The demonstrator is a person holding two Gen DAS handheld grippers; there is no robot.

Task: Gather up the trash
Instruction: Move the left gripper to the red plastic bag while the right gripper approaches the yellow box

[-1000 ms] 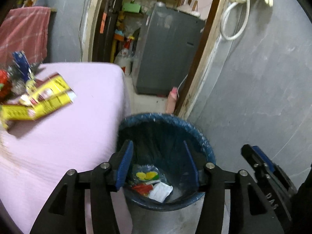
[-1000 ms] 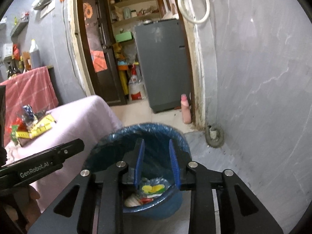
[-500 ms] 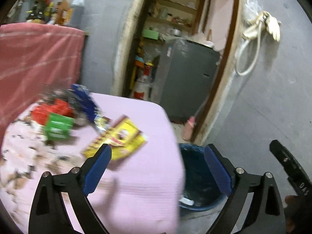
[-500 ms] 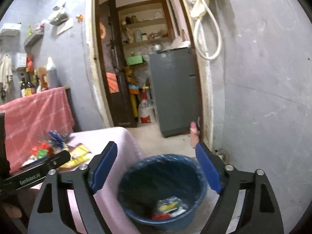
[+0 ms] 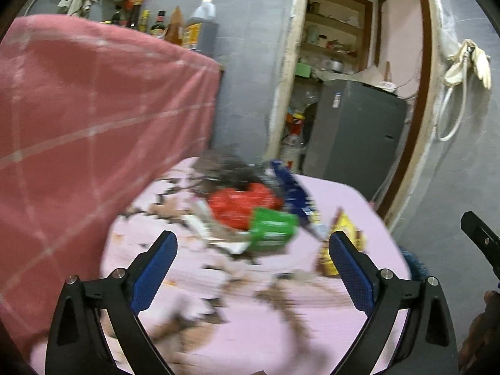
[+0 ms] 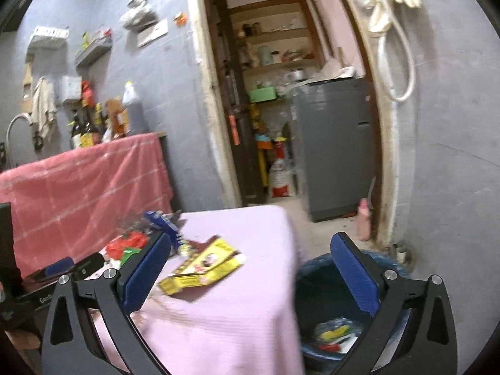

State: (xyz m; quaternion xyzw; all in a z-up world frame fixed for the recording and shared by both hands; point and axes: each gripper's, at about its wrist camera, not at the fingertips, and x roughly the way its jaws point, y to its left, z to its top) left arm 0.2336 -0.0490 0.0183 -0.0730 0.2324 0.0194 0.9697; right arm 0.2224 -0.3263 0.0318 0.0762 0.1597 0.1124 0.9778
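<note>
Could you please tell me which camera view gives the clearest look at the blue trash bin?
The right wrist view: the trash bin shows its rim, liner and wrappers inside. The left wrist view catches only a sliver of rim past the table edge.

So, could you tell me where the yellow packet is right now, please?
In the right wrist view the yellow packet lies flat on the pink-covered table, left of the blue bin and right of the wrapper pile.

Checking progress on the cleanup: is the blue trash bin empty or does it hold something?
Not empty: the blue trash bin holds wrappers at its bottom.
</note>
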